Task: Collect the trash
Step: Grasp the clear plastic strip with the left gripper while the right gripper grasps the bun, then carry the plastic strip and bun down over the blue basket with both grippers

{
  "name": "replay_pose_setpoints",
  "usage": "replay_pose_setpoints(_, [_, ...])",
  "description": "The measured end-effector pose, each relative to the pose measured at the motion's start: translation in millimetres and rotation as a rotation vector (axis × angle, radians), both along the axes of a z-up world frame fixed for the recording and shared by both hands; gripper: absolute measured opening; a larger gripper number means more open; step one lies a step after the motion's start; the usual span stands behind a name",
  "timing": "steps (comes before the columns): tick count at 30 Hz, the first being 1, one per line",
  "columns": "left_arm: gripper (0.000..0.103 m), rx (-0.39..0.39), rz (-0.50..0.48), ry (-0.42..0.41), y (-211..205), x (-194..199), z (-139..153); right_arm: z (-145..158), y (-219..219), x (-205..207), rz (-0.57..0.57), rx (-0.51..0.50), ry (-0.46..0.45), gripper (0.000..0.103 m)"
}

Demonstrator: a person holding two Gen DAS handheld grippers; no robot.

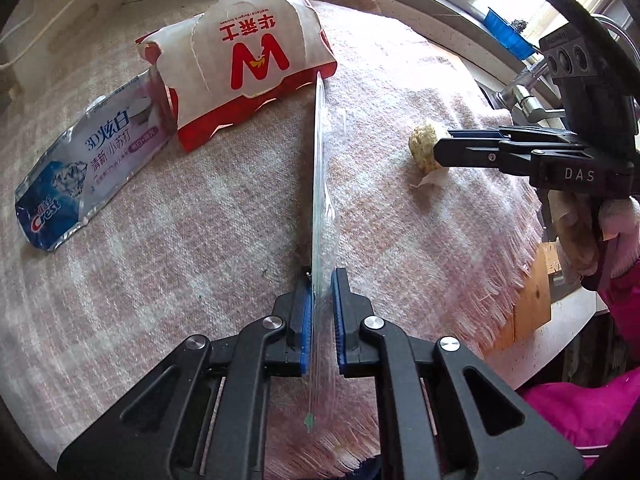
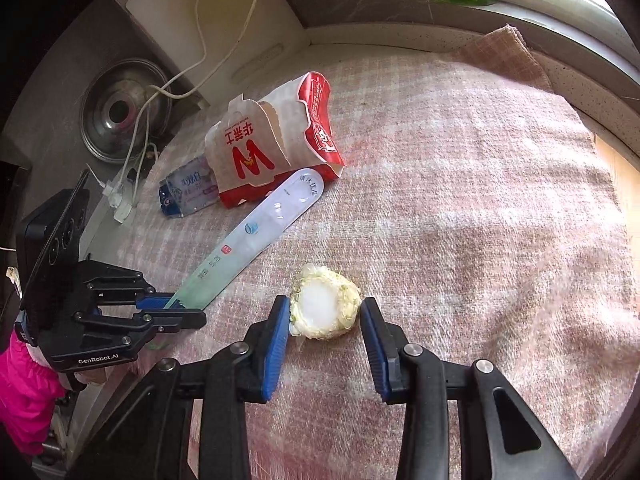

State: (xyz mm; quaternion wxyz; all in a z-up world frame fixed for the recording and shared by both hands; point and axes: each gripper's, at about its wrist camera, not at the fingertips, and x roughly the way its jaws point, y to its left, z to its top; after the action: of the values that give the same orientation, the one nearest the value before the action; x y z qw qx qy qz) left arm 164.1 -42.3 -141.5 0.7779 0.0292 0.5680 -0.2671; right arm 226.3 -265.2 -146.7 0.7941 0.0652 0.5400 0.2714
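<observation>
We are mid-pickup, with both hands already loaded. Our left gripper point(image 1: 322, 280) is clamped on the near end of a long flat plastic wrapper point(image 1: 320, 168), which runs edge-on up the middle of the left wrist view, its far tip reaching toward the red-and-white Wallace's paper bag point(image 1: 244, 64) at upper centre. In the right wrist view the same wrapper point(image 2: 256, 236) shows its printed face, slanting from lower left up to the bag point(image 2: 272, 148). Our right gripper point(image 2: 325, 322) has its blue pads pressed on both flanks of a cabbage stump point(image 2: 325, 306), cut face toward the camera, at lower centre of that view; in the left wrist view the stump point(image 1: 426, 144) sits at centre right, gripped at the tips of the right gripper point(image 1: 438, 148). Whether either piece is clear of the pink checked cloth point(image 1: 200, 240) we cannot tell. A flattened Crest toothpaste tube point(image 1: 84, 176) lies at left, just beside the bag, not yet collected. No bin shows in either view, so we judge the next move calls for carrying both pieces away to wherever trash goes, keeping the thin wrapper from slipping, then coming back for the bag and the tube
</observation>
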Motion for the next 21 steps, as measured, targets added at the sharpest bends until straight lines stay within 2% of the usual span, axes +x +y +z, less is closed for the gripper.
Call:
replay_pose_setpoints(8, [0.007,-0.027,0.078,-0.024,26,-31,12,8,-21,-19,-0.055,0.035,-0.006,0.037])
replay_pose_setpoints(21, [0.007,-0.068,0.23,-0.045,66,-100,18,32,-9,-66,-0.014,0.045,-0.052,0.037])
